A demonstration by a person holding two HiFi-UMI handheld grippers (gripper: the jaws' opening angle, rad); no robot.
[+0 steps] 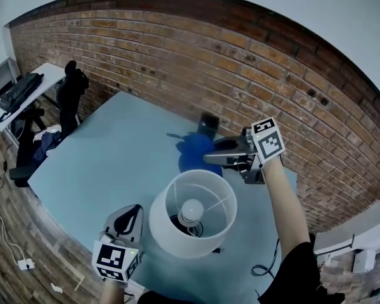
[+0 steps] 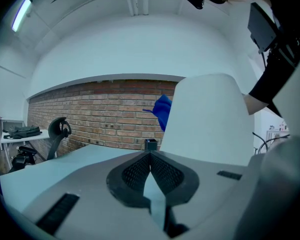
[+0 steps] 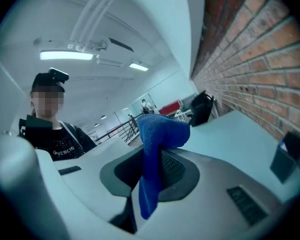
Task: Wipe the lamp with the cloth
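A lamp with a white shade (image 1: 191, 217) and a bare bulb (image 1: 191, 210) stands near the front of the pale blue table (image 1: 114, 157). Beyond it my right gripper (image 1: 206, 159) is shut on a blue cloth (image 1: 196, 154), which hangs above the table behind the shade. In the right gripper view the cloth (image 3: 157, 149) is pinched between the jaws and droops over them. My left gripper (image 1: 130, 218) is shut on nothing, low and just left of the shade. In the left gripper view the shade (image 2: 205, 119) fills the right side, with the cloth (image 2: 163, 111) peeking from behind it.
A small black box (image 1: 209, 124) stands at the table's far edge against the brick wall (image 1: 240, 75). A black cable (image 1: 266, 268) lies at the front right. Left of the table are an office chair (image 1: 69, 90) and a side table with a bag (image 1: 22, 88).
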